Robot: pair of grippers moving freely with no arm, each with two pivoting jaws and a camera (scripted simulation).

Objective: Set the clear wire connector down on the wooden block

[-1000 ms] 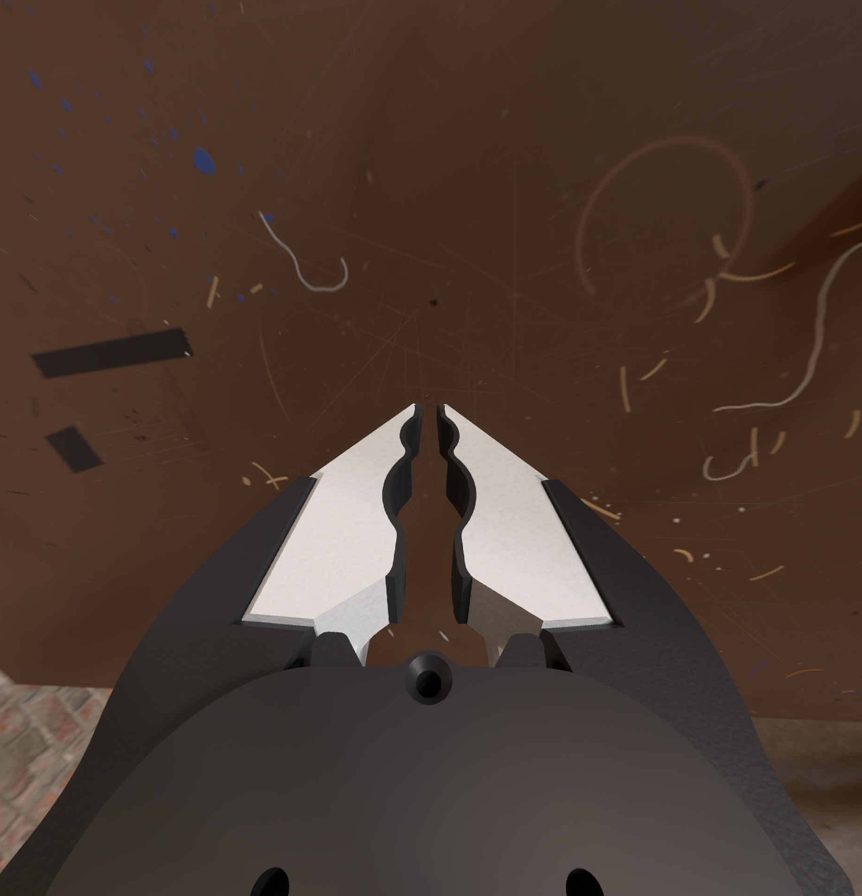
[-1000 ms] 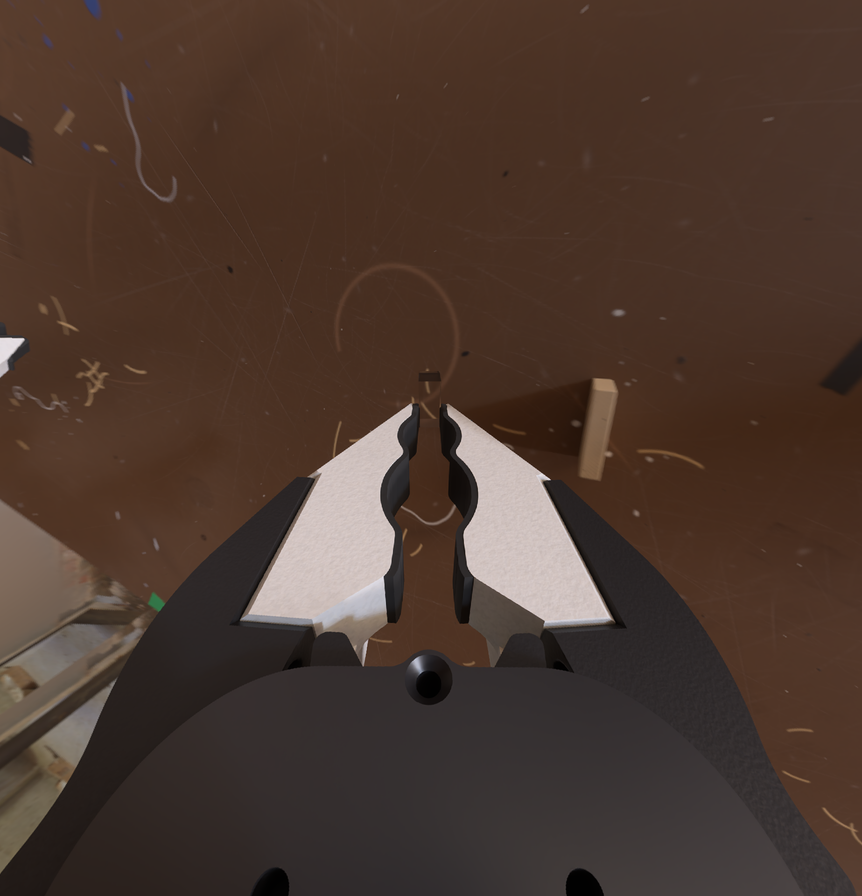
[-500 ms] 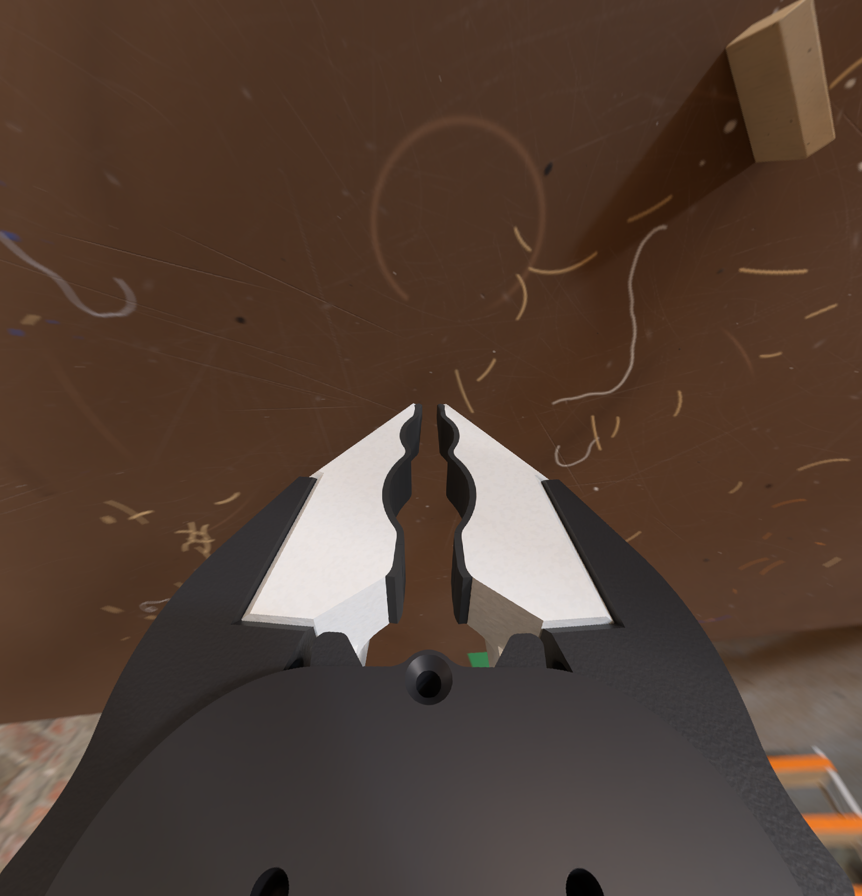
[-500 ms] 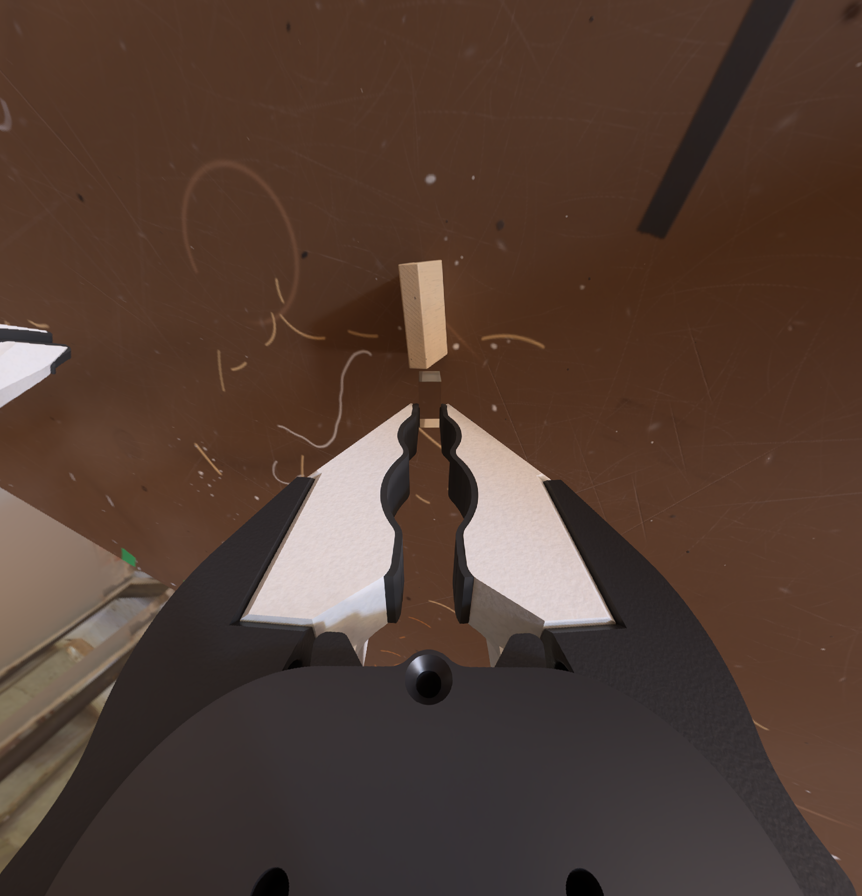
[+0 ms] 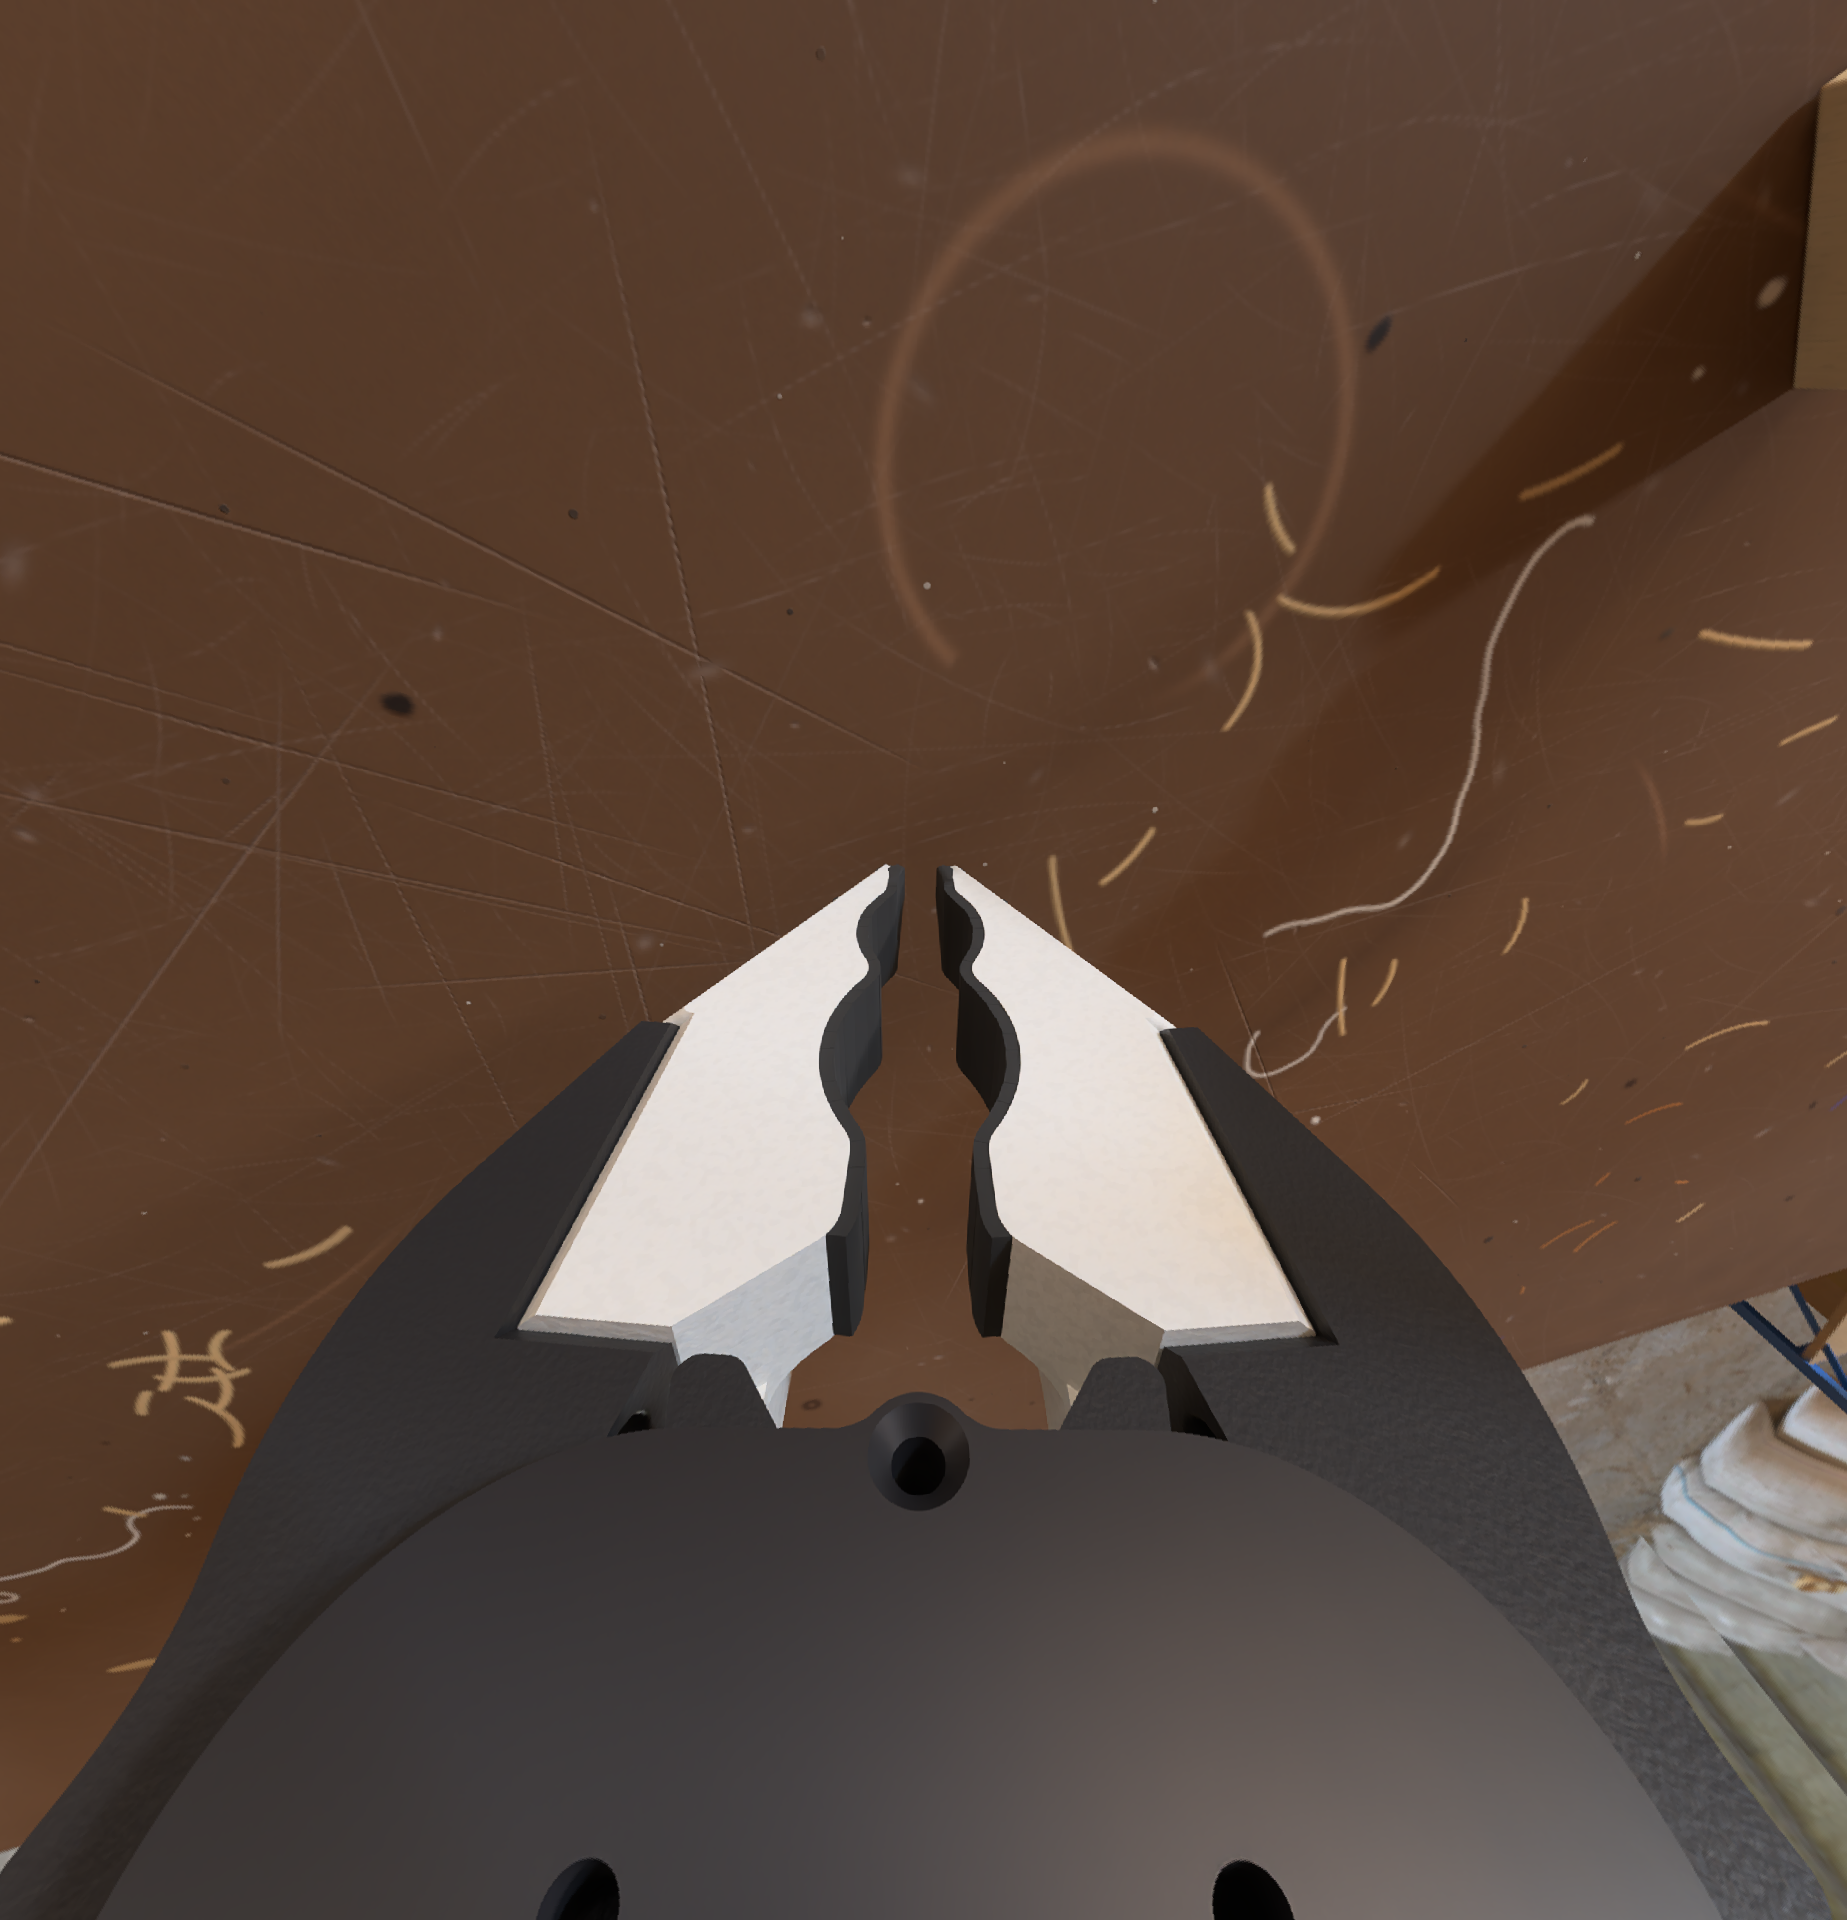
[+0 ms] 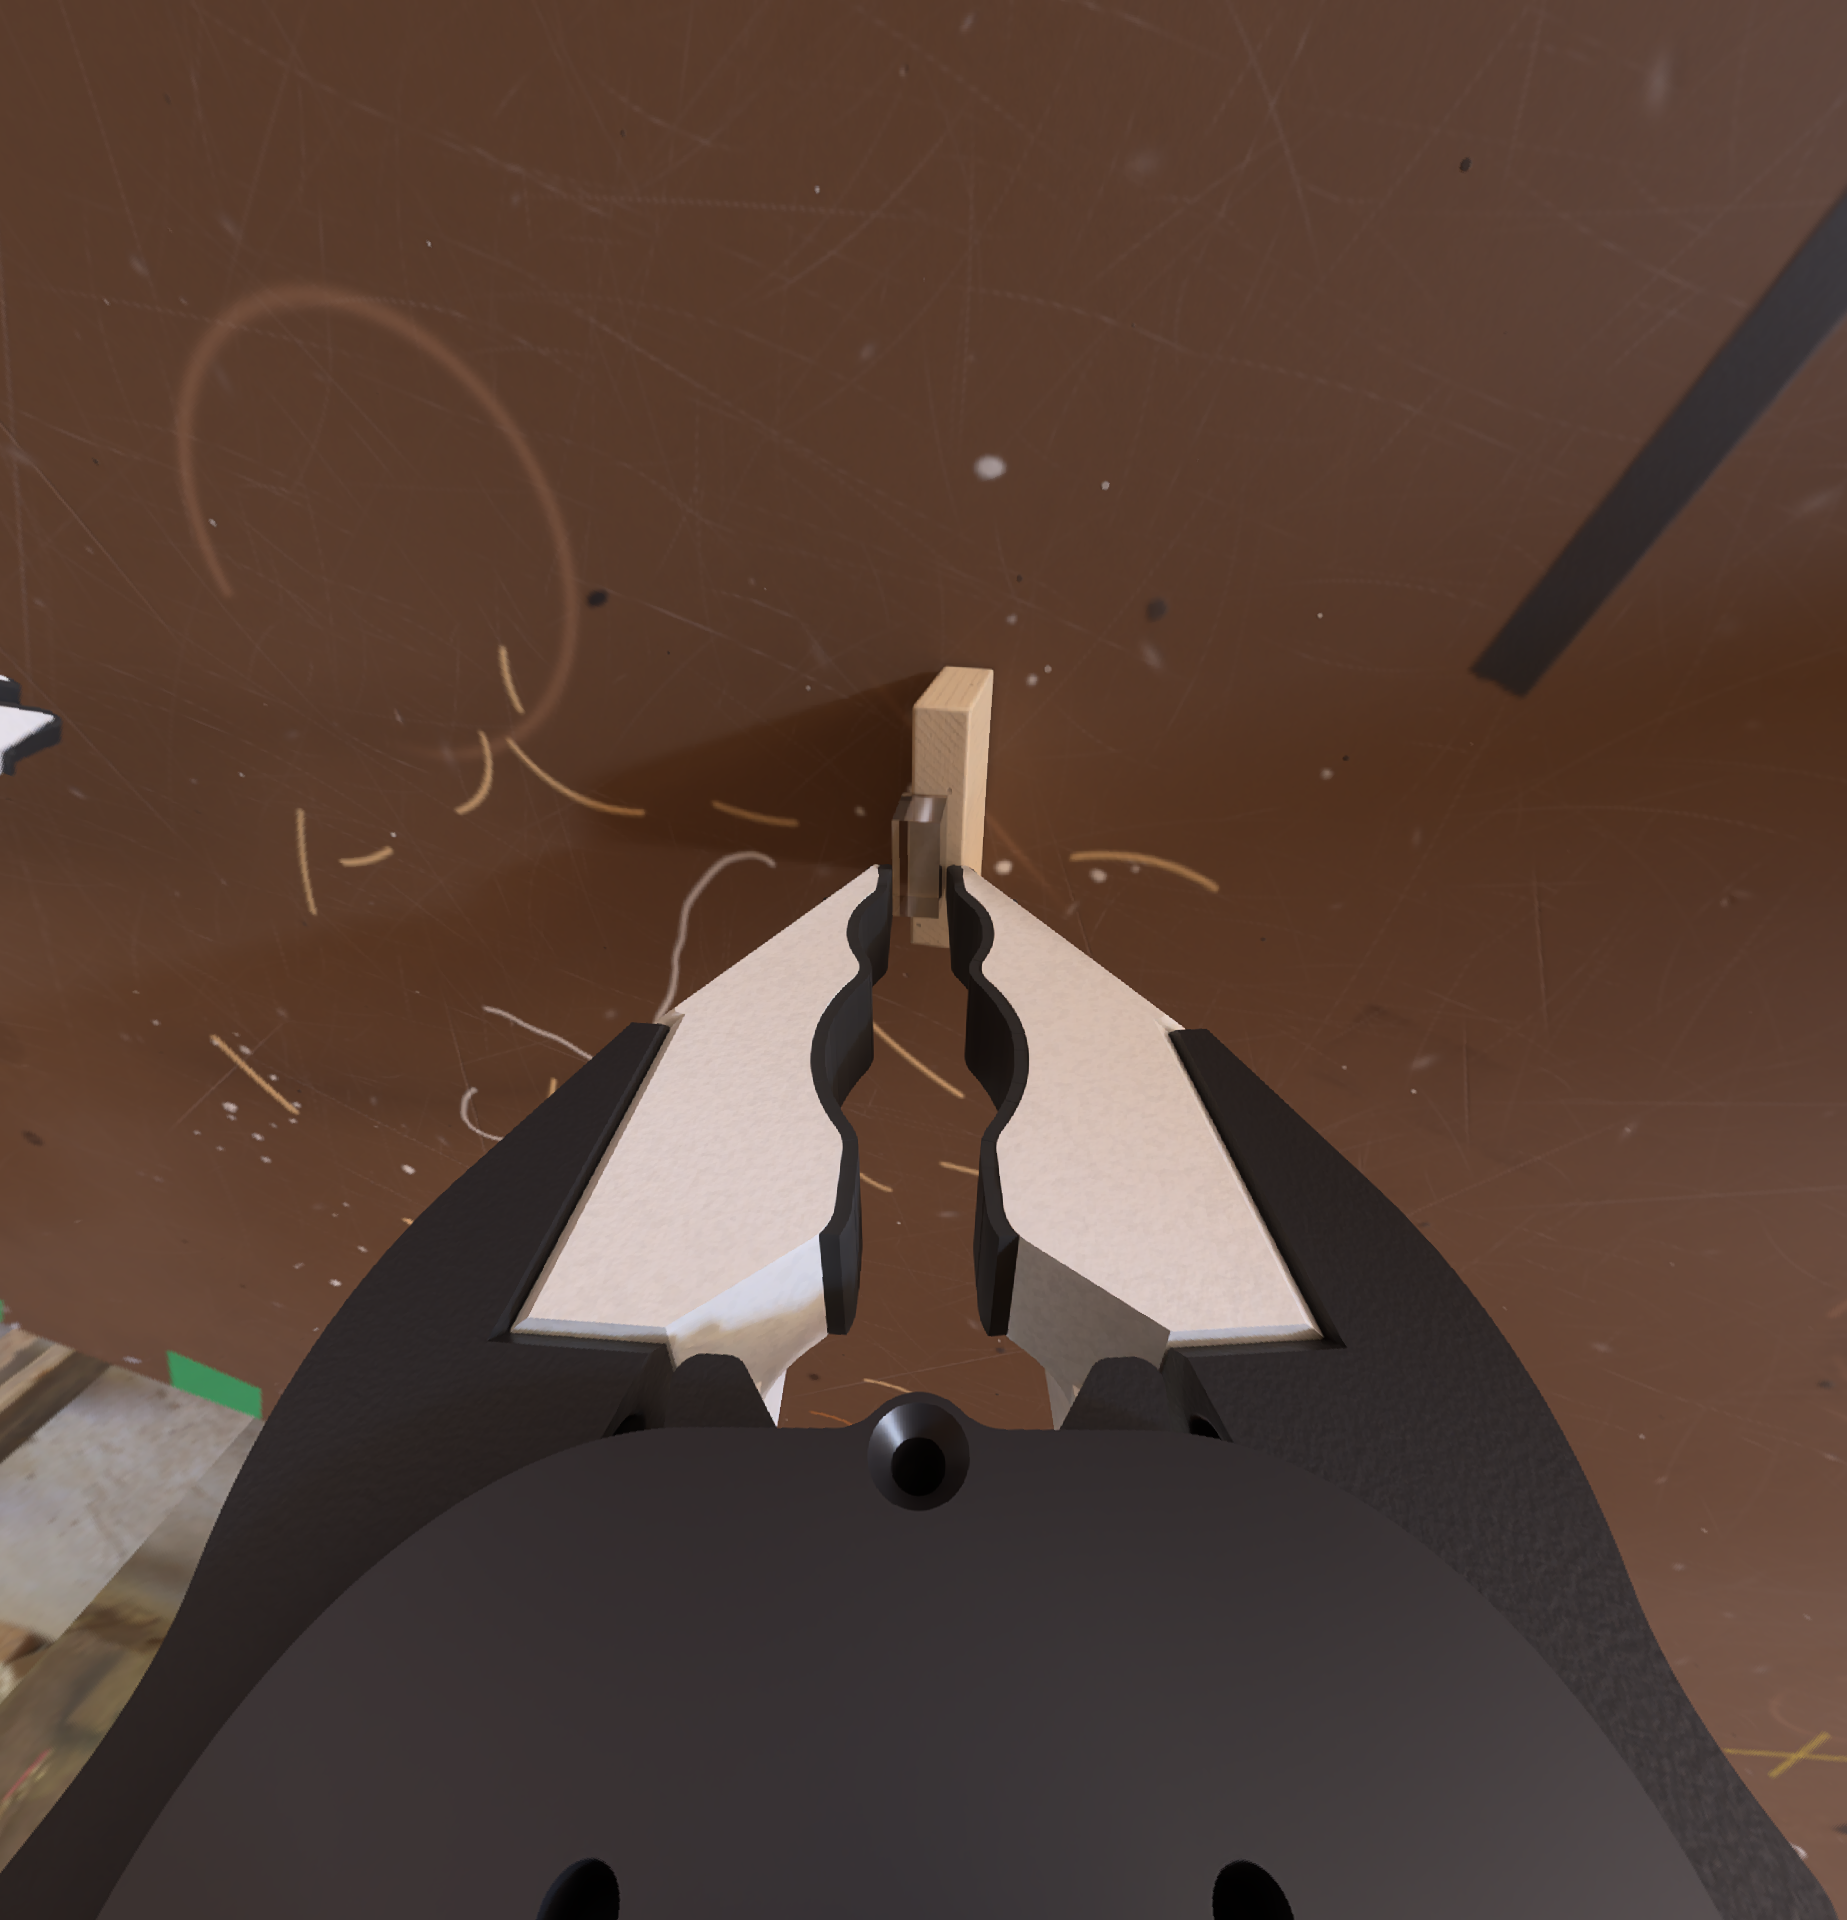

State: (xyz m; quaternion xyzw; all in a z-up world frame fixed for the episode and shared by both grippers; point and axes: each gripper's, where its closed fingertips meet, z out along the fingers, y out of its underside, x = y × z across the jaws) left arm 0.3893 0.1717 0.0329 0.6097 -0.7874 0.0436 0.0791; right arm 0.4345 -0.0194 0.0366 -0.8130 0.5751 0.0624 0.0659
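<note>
Clear wire connector (image 6: 920, 871) pinched between right fingers (image 6: 877, 940), upright, wooden block (image 6: 952, 774) just beyond; left fingers (image 5: 893, 914) nearly together, empty.

Left gripper (image 5: 920, 873) and right gripper (image 6: 915, 873) look identical — matte black, finely textured housing with a rounded dome base. Two tapering fingers (image 5: 753, 1122) faced in off-white panels; inner edges carry wavy black pads. One black socket screw (image 6: 918, 1463) sits centred at the finger roots — two round holes at the bottom edge.
</note>
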